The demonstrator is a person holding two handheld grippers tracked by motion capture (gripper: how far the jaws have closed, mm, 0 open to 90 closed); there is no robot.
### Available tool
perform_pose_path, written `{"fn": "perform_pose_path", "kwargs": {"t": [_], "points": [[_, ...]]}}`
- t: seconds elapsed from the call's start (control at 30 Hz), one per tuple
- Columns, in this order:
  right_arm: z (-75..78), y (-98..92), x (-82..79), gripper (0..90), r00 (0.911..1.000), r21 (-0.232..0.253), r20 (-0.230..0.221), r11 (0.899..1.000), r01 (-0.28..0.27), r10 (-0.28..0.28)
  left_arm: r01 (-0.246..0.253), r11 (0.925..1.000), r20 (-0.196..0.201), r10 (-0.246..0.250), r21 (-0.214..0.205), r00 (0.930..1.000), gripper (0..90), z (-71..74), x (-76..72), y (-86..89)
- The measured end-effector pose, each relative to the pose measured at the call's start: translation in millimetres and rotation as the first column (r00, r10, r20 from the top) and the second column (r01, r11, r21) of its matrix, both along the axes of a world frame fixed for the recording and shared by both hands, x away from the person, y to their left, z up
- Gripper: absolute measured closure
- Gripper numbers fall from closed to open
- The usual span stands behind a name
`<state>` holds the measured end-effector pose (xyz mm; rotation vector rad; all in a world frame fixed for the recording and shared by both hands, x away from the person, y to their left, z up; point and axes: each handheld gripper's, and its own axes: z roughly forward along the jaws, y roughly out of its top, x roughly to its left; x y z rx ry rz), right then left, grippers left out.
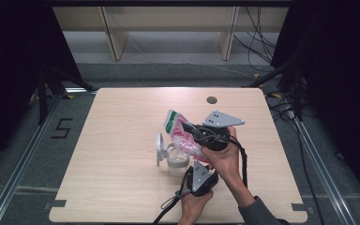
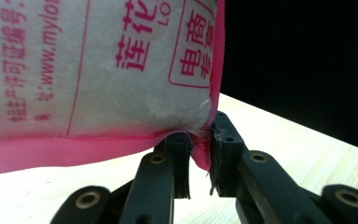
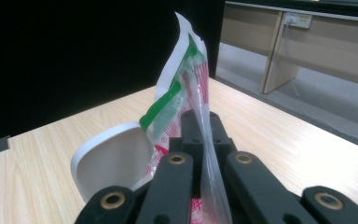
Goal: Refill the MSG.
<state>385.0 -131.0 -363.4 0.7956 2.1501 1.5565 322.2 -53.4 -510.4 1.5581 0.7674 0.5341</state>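
Right gripper [image 3: 204,140] first: its jaws are pressed flat together on the bag [image 3: 182,98], pinching the plastic partway along while the green-striped end rises free above the tips. In the high view that same gripper [image 1: 190,129] holds the bag [image 1: 180,133] up over the middle of the table [image 1: 122,187], the bag's long axis slanting from its green end, up and away, down toward the person. Left gripper [image 2: 200,149] now: jaws nipped onto the pink sealed corner of the bag [image 2: 98,70], the film puckered between the tips, so it holds the low end. In the high view it [image 1: 194,171] sits nearest the person, just below the white container [image 1: 177,161], whose hinged lid [image 1: 160,149] stands open to the left. That's the relation to watch, I'd say: the bag's lower end hangs right over the container's mouth, and the left gripper is the nearer one to that corner. Looks like a tear or tip-out is coming.
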Motion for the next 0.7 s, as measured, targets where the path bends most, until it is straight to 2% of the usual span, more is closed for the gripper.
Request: {"fn": "perform_pose_path", "kwargs": {"t": [0.13,0.17,0.3,0.33,0.37,0.4,0.47,0.53,0.57,0.6,0.63,0.7], "points": [[-0.4,1.7,0.8,90.0,0.9998,-0.005,0.015,1.000,-0.012,0.012,-0.005,1.0000,0.002,0.005,-0.004,1.0000,79.3,0.9,1.2,-1.3],[0.1,2.0,0.6,90.0,0.9998,-0.010,0.014,1.000,-0.016,0.016,-0.005,0.9999,0.001,0.005,-0.014,1.0000,79.3,1.0,1.2,-1.8],[1.3,2.1,-0.9,90.0,1.0000,-0.014,-0.002,1.000,-0.001,0.001,-0.004,0.9999,0.005,0.004,-0.009,1.0000,79.3,1.5,0.7,-1.7],[1.7,1.6,0.4,90.0,0.9998,-0.024,0.019,1.000,-0.009,0.009,-0.004,0.9999,0.007,0.004,-0.014,1.0000,79.3,1.2,0.5,-1.9],[1.7,2.4,0.3,90.0,0.9998,-0.019,0.004,1.000,-0.017,0.017,-0.005,0.9999,0.004,0.005,-0.013,1.0000,79.3,1.0,0.3,-2.3],[1.6,2.2,1.5,90.0,0.9997,-0.027,0.021,1.000,-0.015,0.015,-0.002,0.9999,0.001,0.002,-0.017,1.0000,79.3,1.4,0.1,-2.1],[0.9,3.0,1.3,90.0,0.9998,-0.020,0.007,1.000,-0.016,0.016,-0.002,0.9999,-0.002,0.002,-0.014,1.0000,79.3,1.5,0.3,-2.1],[1.7,3.9,1.7,90.0,0.9993,-0.033,0.022,0.999,-0.029,0.029,-0.005,0.9998,0.007,0.005,-0.018,1.0000,79.3,1.1,1.3,-2.3],[2.2,3.5,2.4,90.0,0.9984,-0.044,0.052,0.999,-0.020,0.022,-0.006,0.9998,0.009,0.006,-0.020,0.9999,79.3,1.3,0.8,-2.0],[2.3,4.8,-0.8,90.0,0.9999,-0.034,0.010,0.999,-0.003,0.003,-0.001,0.9999,0.011,0.001,-0.011,0.9999,79.3,1.7,0.6,-1.4],[2.1,5.6,-0.1,90.0,0.9997,-0.031,0.012,0.999,-0.022,0.022,-0.001,0.9999,0.013,0.002,-0.013,0.9999,79.3,1.6,0.8,-1.1],[2.9,6.4,-1.9,90.0,0.9998,-0.027,0.007,1.000,-0.016,0.016,-0.008,0.9998,0.012,0.008,-0.018,0.9999,79.3,1.4,1.1,-0.8]]}}
